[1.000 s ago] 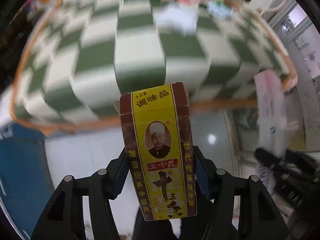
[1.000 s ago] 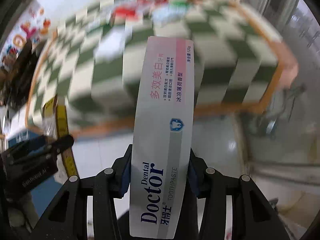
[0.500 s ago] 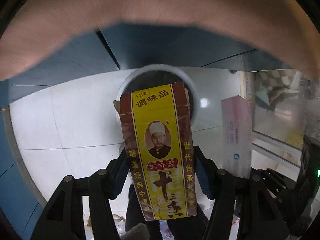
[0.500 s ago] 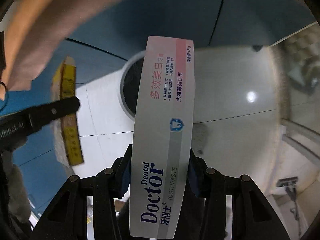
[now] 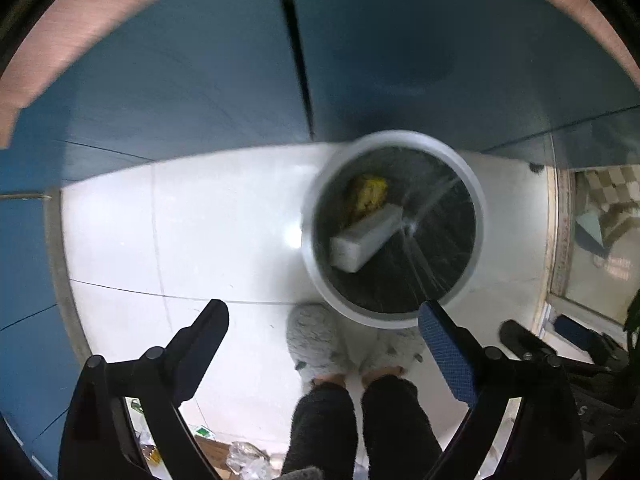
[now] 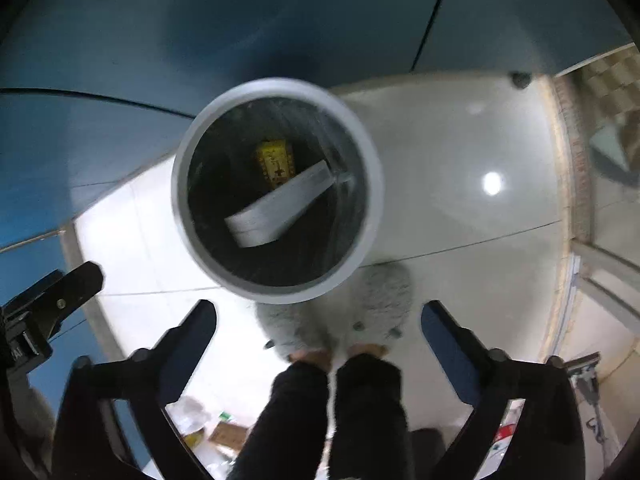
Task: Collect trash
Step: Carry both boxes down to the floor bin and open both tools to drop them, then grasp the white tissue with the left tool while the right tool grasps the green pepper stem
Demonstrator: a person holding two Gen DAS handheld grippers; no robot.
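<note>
I look straight down at the round waste bin (image 6: 276, 280), which I take as my landmark. Inside it lie the two things I carried: the white toothpaste box (image 6: 280, 210) lies slanted across the middle of the bin, and the yellow seasoning box (image 6: 275, 164) is deeper, partly under the far end of the toothpaste box. In the left view the same two are seen, the toothpaste box (image 5: 366, 238) lying on the yellow box (image 5: 369, 196).

My left gripper (image 5: 322, 330) has just been opening and now stands wide, with nothing between the jaws. My right gripper (image 6: 318, 320) has also just been opening; its jaws are wide and empty too. Both hang above the near rim of the bin, over the person's fluffy grey slippers (image 6: 336, 320).

About handling, I judge both boxes to be light cardboard, stiff along the edges but easy to crush on the broad faces, and a little smooth. If I must pick one again, I would hold it across the narrow sides near the middle, with mild pressure. Near the bin, behind the slippers, some scraps (image 6: 224, 432) lie on the white floor (image 6: 460, 220); these look thin and soft, so I would pinch them low.
</note>
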